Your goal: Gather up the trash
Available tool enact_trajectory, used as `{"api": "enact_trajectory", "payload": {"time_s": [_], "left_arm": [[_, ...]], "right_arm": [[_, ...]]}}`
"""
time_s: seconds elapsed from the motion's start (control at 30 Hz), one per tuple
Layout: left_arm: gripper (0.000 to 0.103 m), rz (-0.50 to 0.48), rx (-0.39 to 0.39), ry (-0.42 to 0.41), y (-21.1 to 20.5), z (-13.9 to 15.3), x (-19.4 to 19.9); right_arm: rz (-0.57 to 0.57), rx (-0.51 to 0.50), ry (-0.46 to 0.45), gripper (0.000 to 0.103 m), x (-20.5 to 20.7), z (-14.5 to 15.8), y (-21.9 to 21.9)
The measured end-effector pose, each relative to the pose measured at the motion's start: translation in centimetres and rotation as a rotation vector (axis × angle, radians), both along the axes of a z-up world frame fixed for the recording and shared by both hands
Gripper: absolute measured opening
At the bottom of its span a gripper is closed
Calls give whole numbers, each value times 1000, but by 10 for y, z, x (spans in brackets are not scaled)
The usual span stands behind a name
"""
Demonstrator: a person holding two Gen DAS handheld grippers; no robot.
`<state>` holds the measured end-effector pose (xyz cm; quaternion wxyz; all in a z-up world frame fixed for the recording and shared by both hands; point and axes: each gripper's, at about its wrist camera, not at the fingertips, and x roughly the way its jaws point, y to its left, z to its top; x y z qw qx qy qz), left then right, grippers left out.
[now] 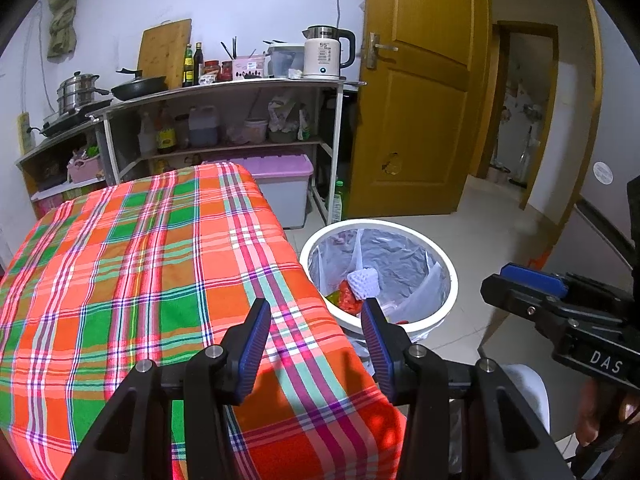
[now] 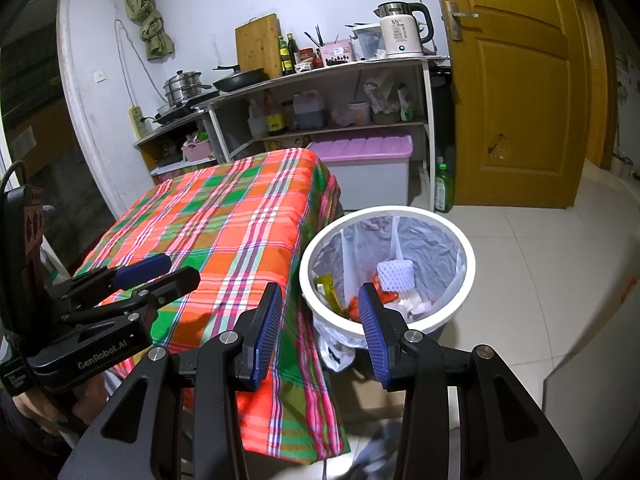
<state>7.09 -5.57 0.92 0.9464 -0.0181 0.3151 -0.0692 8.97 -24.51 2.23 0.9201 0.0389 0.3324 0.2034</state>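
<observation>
at the near edge of the table (image 1: 120,280) we hold the left gripper (image 1: 316,332), its blue-padded jaws apart with nothing between them, only the plaid cloth (image 1: 160,240) showing through the gap. the cloth is orange, green and pink, pulled flat over the top and hanging down the side nearest the bin (image 2: 468,264).

just to the right, off the table's corner, we hold the right gripper (image 2: 320,320). its jaws also stand apart and empty, framing the cloth's edge and the bin's near rim. in the left wrist view the right gripper shows from the side at the far right, a hand (image 1: 600,412) under it.

the bin stands on the pale tiled floor (image 2: 540,260), touching or just beside the draped cloth. it is round, white-rimmed, lined with a thin translucent bag (image 2: 432,236) whose loose end hangs out over the near side. the trash (image 2: 394,276) lies at the bottom of it: a white foam fruit net on top, red wrappers under it, a yellow packet against the left wall, some pale crumpled scraps to the right.

beyond the table stands a lilac-lidded box (image 2: 368,148) under a shelf unit (image 1: 224,88) with bottles, a pan and a white kettle (image 1: 324,56). a wooden door (image 1: 420,80) stands to the right.
</observation>
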Motion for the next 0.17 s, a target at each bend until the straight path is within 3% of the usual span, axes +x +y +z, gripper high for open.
{"api": "enact_trajectory", "payload": {"time_s": [0.17], "left_arm": [[47, 1, -2, 1, 1, 0, -1]], "right_arm": [[0, 0, 0, 41, 1, 1, 0]]}}
